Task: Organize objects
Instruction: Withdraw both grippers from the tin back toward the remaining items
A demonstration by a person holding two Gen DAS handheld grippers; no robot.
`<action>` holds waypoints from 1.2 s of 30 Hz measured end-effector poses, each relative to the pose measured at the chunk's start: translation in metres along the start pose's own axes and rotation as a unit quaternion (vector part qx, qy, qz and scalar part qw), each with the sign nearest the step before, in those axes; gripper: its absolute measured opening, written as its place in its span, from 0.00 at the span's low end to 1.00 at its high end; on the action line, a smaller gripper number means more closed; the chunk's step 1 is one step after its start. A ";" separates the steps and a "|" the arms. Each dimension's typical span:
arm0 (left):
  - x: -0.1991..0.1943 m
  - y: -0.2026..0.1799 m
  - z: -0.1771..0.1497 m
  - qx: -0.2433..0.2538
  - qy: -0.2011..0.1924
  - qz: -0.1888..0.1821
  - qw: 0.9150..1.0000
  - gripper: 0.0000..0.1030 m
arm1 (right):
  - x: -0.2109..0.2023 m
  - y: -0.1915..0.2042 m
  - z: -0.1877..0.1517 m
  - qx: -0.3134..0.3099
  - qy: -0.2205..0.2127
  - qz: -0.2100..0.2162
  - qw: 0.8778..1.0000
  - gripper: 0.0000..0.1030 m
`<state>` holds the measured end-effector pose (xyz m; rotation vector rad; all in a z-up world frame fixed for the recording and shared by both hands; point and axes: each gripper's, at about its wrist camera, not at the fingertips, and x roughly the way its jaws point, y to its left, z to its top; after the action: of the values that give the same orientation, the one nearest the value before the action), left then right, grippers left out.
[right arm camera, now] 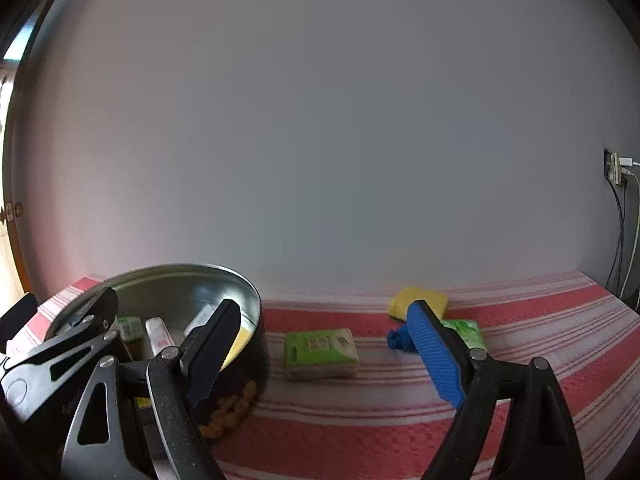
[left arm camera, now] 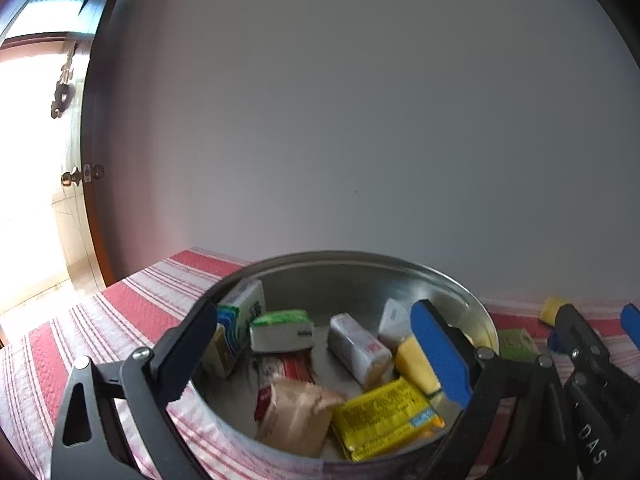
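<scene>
A metal bowl (left arm camera: 472,300) full of small packets sits at the left of the striped desk (right arm camera: 520,320), with the left hand-held gripper (left arm camera: 320,364) spread wide over it, pinching nothing. To its right, a green packet (right arm camera: 320,354) lies on the cloth between the fingers of the right hand-held gripper (right arm camera: 326,358), also spread and empty. Beyond lie a yellow packet (right arm camera: 420,300) and a blue scrap (right arm camera: 398,340).

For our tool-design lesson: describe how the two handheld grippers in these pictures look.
Both the left gripper and the right gripper have black speckled metal frames with triangular cut-outs and silver pivot rivets. Each carries one ridged blue finger pad and one dark pad. White letters mark one frame. No sleeve or cable shows.
</scene>
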<state>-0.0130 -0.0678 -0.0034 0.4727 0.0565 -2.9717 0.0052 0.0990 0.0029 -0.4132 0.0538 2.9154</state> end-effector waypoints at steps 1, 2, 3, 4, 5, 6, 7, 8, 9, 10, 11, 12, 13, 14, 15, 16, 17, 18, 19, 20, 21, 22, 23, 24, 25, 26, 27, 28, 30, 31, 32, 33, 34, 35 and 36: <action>-0.001 -0.002 -0.001 0.002 0.002 -0.002 1.000 0.96 | 0.001 -0.002 -0.001 0.000 0.005 0.001 1.000 0.85; -0.003 -0.002 -0.002 0.004 -0.001 -0.003 1.000 0.96 | -0.001 -0.005 -0.002 -0.001 0.007 0.001 1.000 0.85; -0.005 -0.002 -0.002 0.004 -0.006 -0.003 1.000 0.96 | -0.003 -0.007 -0.001 -0.001 0.009 0.001 1.000 0.85; -0.008 -0.002 -0.003 0.003 -0.010 -0.003 1.000 0.96 | -0.007 -0.007 -0.003 -0.004 0.011 0.002 1.000 0.85; -0.010 -0.003 -0.003 0.001 -0.010 -0.002 1.000 0.97 | -0.009 -0.008 -0.005 -0.007 0.013 0.002 1.000 0.85; -0.011 -0.003 -0.004 0.000 -0.007 -0.005 1.000 0.98 | -0.009 -0.010 -0.007 -0.010 0.015 0.002 1.000 0.85; -0.012 -0.003 -0.004 -0.001 -0.004 -0.009 1.000 0.99 | -0.011 -0.012 -0.007 -0.011 0.020 0.004 1.000 0.85; -0.013 -0.003 -0.004 -0.003 -0.003 -0.011 1.000 0.99 | -0.009 -0.014 -0.009 -0.009 0.024 0.006 1.000 0.85; -0.013 -0.003 -0.005 -0.004 -0.002 -0.012 1.000 0.99 | -0.012 -0.016 -0.010 -0.006 0.027 0.010 1.000 0.85; -0.014 -0.003 -0.005 -0.003 -0.002 -0.014 1.000 0.99 | -0.017 -0.024 -0.006 -0.001 0.028 0.012 1.000 0.85; -0.016 -0.005 -0.006 -0.001 -0.003 -0.017 1.000 0.99 | -0.018 -0.028 -0.006 0.003 0.030 0.013 0.999 0.85; -0.018 -0.006 -0.006 0.002 -0.004 -0.018 1.000 0.99 | -0.021 -0.032 -0.006 0.005 0.032 0.013 0.999 0.85; -0.019 -0.008 -0.007 0.005 -0.006 -0.019 1.000 0.99 | -0.025 -0.036 -0.005 0.007 0.033 0.011 0.999 0.85; -0.021 -0.009 -0.007 0.009 -0.006 -0.024 1.000 0.99 | -0.021 -0.038 -0.007 0.007 0.034 0.009 0.999 0.85; -0.023 -0.011 -0.008 0.013 -0.005 -0.029 0.999 0.99 | -0.023 -0.040 -0.008 0.006 0.034 0.006 0.999 0.85; -0.024 -0.013 -0.008 0.017 -0.004 -0.034 0.999 0.99 | -0.020 -0.041 -0.010 0.003 0.036 0.004 0.999 0.85; -0.024 -0.015 -0.009 0.018 -0.002 -0.036 0.999 0.99 | -0.020 -0.043 -0.011 0.002 0.037 0.003 0.999 0.85; -0.025 -0.016 -0.009 0.021 0.000 -0.039 0.999 1.00 | -0.019 -0.045 -0.013 0.002 0.038 0.002 0.999 0.85; -0.026 -0.017 -0.010 0.022 0.002 -0.041 0.999 1.00 | -0.019 -0.048 -0.013 0.002 0.039 0.000 0.999 0.85; -0.026 -0.018 -0.010 0.024 0.003 -0.042 0.999 1.00 | -0.019 -0.051 -0.014 0.002 0.040 -0.002 0.999 0.85; -0.027 -0.019 -0.010 0.024 0.004 -0.042 0.999 1.00 | -0.020 -0.054 -0.014 0.001 0.040 -0.004 0.999 0.84; -0.027 -0.019 -0.010 0.024 0.004 -0.042 0.999 1.00 | -0.021 -0.056 -0.014 0.000 0.040 -0.006 0.999 0.84; -0.028 -0.020 -0.010 0.025 0.003 -0.042 0.999 1.00 | -0.022 -0.059 -0.014 -0.003 0.040 -0.010 0.999 0.84; -0.028 -0.020 -0.011 0.025 0.004 -0.043 0.999 1.00 | -0.021 -0.061 -0.014 -0.005 0.040 -0.012 0.999 0.84; -0.028 -0.020 -0.011 0.025 0.004 -0.042 0.999 1.00 | -0.022 -0.064 -0.014 -0.008 0.039 -0.015 0.999 0.84; -0.028 -0.020 -0.011 0.025 0.004 -0.042 0.999 1.00 | -0.022 -0.067 -0.014 -0.010 0.037 -0.018 0.999 0.84; -0.029 -0.021 -0.011 0.027 0.004 -0.042 0.999 1.00 | -0.023 -0.070 -0.014 -0.012 0.035 -0.022 0.999 0.84; -0.029 -0.022 -0.012 0.028 0.004 -0.042 0.999 1.00 | -0.023 -0.073 -0.014 -0.014 0.034 -0.025 0.999 0.84; -0.031 -0.024 -0.012 0.032 0.003 -0.042 0.999 1.00 | -0.022 -0.080 -0.013 -0.015 0.035 -0.031 0.999 0.84; -0.031 -0.025 -0.013 0.034 0.002 -0.042 0.999 1.00 | -0.021 -0.085 -0.013 -0.012 0.037 -0.032 0.999 0.84; -0.030 -0.026 -0.013 0.034 0.002 -0.043 0.998 1.00 | -0.020 -0.090 -0.013 -0.007 0.038 -0.033 0.999 0.84; -0.031 -0.026 -0.013 0.035 0.001 -0.044 0.998 1.00 | -0.020 -0.093 -0.013 -0.003 0.039 -0.036 0.999 0.84; -0.030 -0.027 -0.014 0.036 0.001 -0.043 0.998 1.00 | -0.019 -0.099 -0.013 -0.001 0.039 -0.039 0.998 0.84; -0.030 -0.027 -0.014 0.035 0.002 -0.044 0.998 1.00 | -0.019 -0.102 -0.012 -0.002 0.039 -0.044 0.998 0.84; -0.030 -0.027 -0.014 0.034 0.002 -0.044 0.998 1.00 | -0.019 -0.105 -0.012 -0.002 0.040 -0.050 0.998 0.84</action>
<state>0.0161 -0.0360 -0.0070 0.4976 -0.0227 -3.0677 0.0472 0.1975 -0.0043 -0.5173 0.0371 2.8013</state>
